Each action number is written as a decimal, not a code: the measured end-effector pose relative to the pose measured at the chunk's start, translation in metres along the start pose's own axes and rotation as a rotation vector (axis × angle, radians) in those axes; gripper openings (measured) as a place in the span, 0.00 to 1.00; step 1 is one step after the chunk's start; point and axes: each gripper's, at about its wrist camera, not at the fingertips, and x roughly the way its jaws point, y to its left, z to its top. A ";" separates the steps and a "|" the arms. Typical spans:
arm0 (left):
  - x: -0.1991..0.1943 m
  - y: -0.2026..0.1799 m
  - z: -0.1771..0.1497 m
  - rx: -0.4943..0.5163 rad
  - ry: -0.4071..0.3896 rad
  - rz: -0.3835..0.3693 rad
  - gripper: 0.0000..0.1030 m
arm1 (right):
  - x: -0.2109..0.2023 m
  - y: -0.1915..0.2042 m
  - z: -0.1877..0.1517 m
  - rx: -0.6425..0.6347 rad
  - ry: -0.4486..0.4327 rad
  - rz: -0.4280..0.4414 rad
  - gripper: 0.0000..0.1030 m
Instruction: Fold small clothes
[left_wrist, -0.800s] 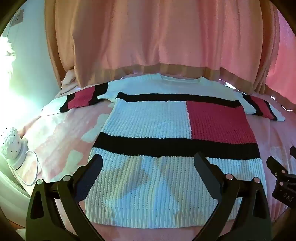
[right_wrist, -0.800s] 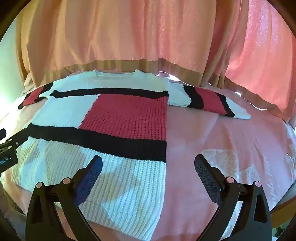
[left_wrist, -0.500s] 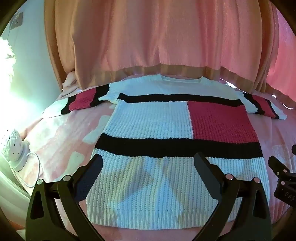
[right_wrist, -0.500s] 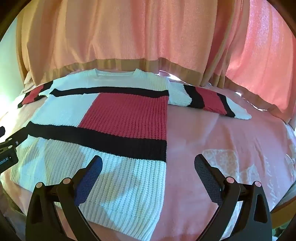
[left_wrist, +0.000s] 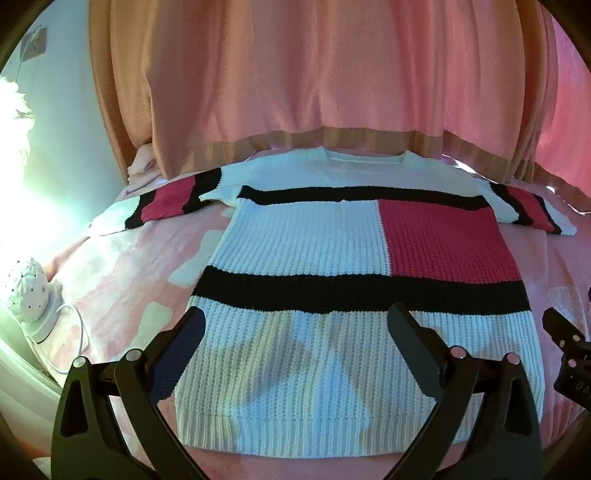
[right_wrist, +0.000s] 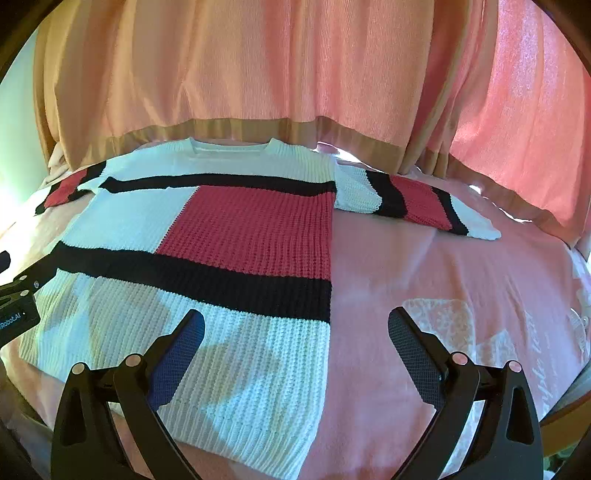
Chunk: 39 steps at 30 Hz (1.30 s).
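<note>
the left gripper (left_wrist: 295, 332) hung with its jaws spread wide and empty above the sweater's (left_wrist: 351, 266) white lower band; the right gripper (right_wrist: 295, 332) was likewise agape, straddling the sweater's right side edge. the knit lay flat, face up, on the pink bedspread (right_wrist: 443, 280), white with black bars and a red block, sleeves out sideways. bare bedspread stretched to its right; curtains (right_wrist: 295, 74) hung just behind the collar.

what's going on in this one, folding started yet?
Not yet. A white, black and red knit sweater lies flat and face up on a pink bedspread, both sleeves spread out to the sides, nothing folded. The person holds the left tool open over the hem and the right tool open over the sweater's right edge. Neither grips any fabric.
</note>
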 end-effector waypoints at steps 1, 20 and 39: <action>0.000 0.000 0.000 0.000 0.000 0.000 0.94 | 0.000 0.000 0.000 0.001 0.000 0.001 0.95; -0.004 0.001 0.000 0.008 0.006 0.012 0.94 | -0.009 0.001 0.005 0.003 -0.002 0.012 0.95; -0.002 0.006 -0.002 0.007 0.015 0.016 0.94 | -0.007 0.009 0.003 -0.009 -0.001 0.039 0.95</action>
